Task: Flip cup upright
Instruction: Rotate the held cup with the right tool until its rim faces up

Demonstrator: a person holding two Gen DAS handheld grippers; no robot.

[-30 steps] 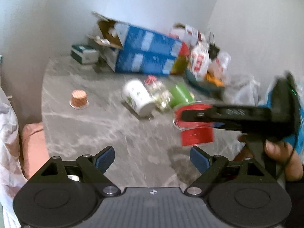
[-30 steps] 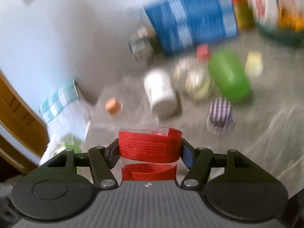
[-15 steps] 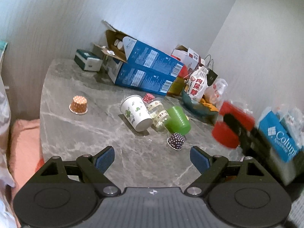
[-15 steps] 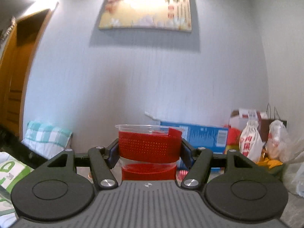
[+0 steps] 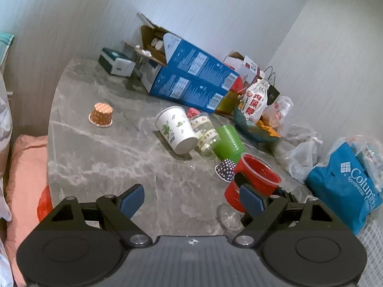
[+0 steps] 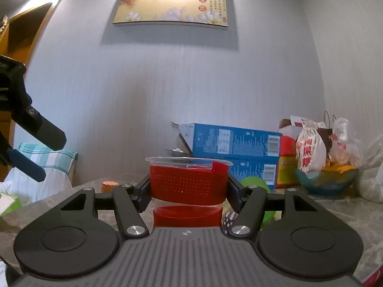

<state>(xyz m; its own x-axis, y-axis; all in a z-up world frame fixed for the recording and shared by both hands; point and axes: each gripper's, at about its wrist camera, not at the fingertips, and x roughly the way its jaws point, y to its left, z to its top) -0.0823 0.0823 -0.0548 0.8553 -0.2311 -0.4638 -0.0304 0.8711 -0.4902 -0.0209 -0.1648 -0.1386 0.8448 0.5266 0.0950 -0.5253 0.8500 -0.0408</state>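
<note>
My right gripper (image 6: 189, 186) is shut on a clear plastic cup with red bands (image 6: 189, 181), held upright with its rim up. In the left wrist view the same red cup (image 5: 256, 179) sits low over the grey marble table (image 5: 107, 157) at the right, just behind my left gripper's right finger. My left gripper (image 5: 191, 201) is open and empty above the table's near part. Its fingers (image 6: 36, 129) show at the left edge of the right wrist view.
A white paper cup (image 5: 176, 129), a clear jar (image 5: 205, 134) and a green cup (image 5: 228, 141) lie on their sides mid-table. A dotted small cup (image 5: 226, 167) and an orange one (image 5: 101, 114) stand upside down. Blue boxes (image 5: 191, 83), bags and a bowl crowd the back and right.
My right gripper has turned the red cup from mouth-down to rim-up and lowered it toward the table at the right. My left gripper has pulled back and stayed open.
</note>
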